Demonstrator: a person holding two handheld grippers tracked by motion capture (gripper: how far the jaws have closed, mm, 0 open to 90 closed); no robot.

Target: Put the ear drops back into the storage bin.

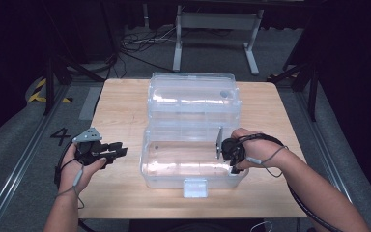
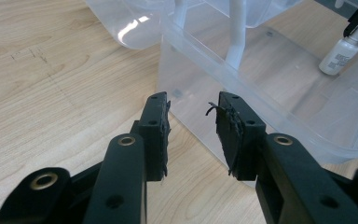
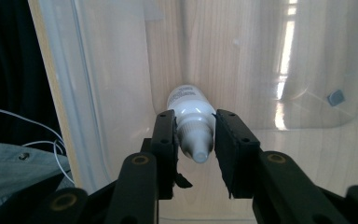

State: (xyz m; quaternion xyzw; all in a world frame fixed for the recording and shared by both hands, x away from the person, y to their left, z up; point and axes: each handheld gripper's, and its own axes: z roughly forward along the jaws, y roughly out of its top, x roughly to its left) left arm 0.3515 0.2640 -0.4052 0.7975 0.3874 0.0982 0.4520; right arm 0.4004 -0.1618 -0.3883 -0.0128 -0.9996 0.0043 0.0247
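We find the box (image 1: 193,164) at the middle of the table (image 1: 121,193), its lid (image 1: 193,99) lying open behind it. The bottle (image 3: 192,122) stands inside the box at its right end. The left gripper (image 1: 118,150) sits left of the box, apart from it.

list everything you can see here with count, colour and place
box: 1, clear plastic, open, mid table, lid tipped back
bottle: 1, white, inside the box at its right end, between the right tongs' pads
table: 1, light wood, centre
frame: 1, grey metal, floor beyond the table
left tongs: 1, black, open and holding nothing, left of the box
right tongs: 1, black, reaching into the box around the bottle
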